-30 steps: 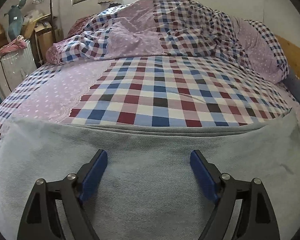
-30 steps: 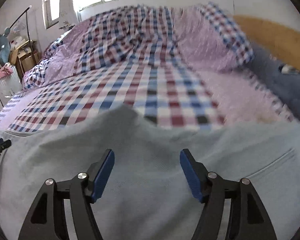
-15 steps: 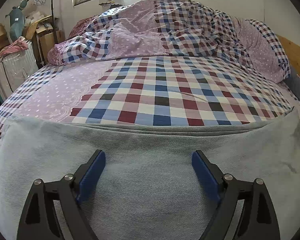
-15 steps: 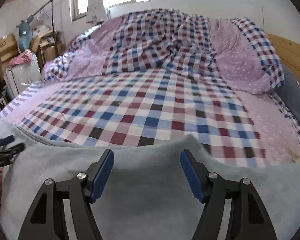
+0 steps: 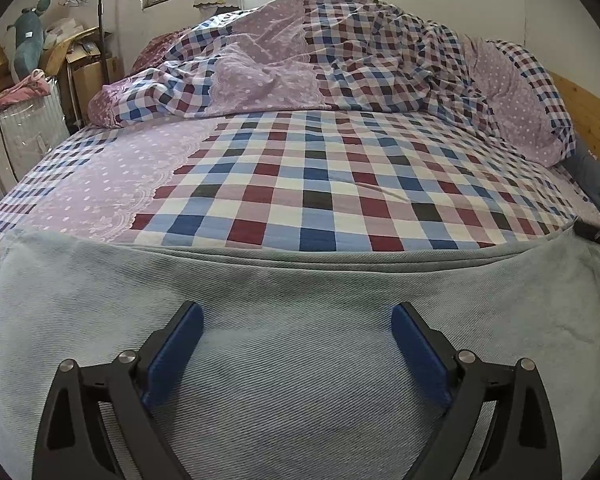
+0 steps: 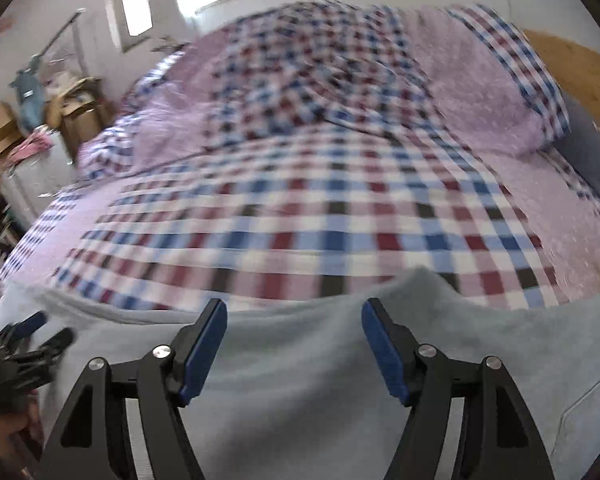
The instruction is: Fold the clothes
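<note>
Cloth, a pale grey-blue ribbed garment (image 5: pixel 284 360), lies flat on the checked and purple bed sheet (image 5: pixel 300 184). Left gripper (image 5: pixel 296 316) and right gripper (image 6: pixel 294 312) hover above it, jaws spread and just opening wider, pinching nothing.

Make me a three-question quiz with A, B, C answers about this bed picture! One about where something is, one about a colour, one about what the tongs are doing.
1. Where does the grey garment lie?
A. on the bed's near edge
B. on the clothes rail
C. on the pillow

2. What colour are the pads on the tongs?
A. red
B. blue
C. yellow

3. How do the left tongs stand?
A. shut on the garment
C. shut on the quilt
B. open, holding nothing

Answers:
1 A: it spreads across the checked sheet nearest the cameras.
2 B: both views show blue pads.
3 B: the jaws stand wide apart above the cloth, having just been opening.
</note>
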Demonstrator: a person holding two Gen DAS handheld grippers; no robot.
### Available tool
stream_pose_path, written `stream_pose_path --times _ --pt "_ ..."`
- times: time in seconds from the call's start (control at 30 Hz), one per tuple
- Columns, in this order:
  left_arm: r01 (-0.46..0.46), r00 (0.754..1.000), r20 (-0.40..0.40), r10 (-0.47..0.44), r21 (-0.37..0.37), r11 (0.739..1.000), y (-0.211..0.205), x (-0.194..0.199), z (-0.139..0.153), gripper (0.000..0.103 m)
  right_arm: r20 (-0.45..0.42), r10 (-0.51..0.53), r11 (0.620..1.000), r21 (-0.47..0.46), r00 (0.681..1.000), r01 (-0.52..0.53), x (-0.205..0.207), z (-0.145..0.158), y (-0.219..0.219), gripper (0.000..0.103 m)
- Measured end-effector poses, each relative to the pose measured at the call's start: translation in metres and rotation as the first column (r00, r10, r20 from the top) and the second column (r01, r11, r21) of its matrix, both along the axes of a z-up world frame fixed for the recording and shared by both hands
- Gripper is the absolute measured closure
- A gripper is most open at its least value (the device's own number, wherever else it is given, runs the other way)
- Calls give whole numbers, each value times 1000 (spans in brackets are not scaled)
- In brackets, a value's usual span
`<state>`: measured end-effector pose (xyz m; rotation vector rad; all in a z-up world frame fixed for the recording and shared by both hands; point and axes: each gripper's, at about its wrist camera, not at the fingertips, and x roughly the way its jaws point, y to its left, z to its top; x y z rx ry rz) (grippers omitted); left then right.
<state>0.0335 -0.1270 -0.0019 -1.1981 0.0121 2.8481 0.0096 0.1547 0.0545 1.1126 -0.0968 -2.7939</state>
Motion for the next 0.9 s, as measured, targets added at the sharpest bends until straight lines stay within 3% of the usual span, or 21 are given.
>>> stream_pose_path --times 0.1,0.23,0.4,0.47,0.57,0.67,0.9 --pt "3 1000 2 -3 0 1000 0 -1 0 5 9 75 996 56 997 -75 -2 -11 -31 15" --pt "4 1000 3 -4 1 1000 0 -2 0 5 138 107 986 111 985 -123 -16 -48 -53 11" --pt "5 1000 5 -5 1 1000 1 -3 -1 4 126 72 988 124 989 -88 -8 -37 -55 11" --pt "5 1000 7 -5 -3 1000 2 -4 -1 4 106 112 986 113 988 -124 -4 -31 -62 10" --pt "5 1000 8 -5 -9 1000 3 -4 -1 3 140 153 980 108 978 -169 -7 -48 -70 8" --pt "6 1000 10 -6 -11 1000 3 -5 -1 3 156 160 985 38 975 -167 -13 -50 -61 7" --pt "-20 1000 -11 20 11 1000 -1 3 9 3 138 161 985 44 977 -169 -12 -53 -62 7"
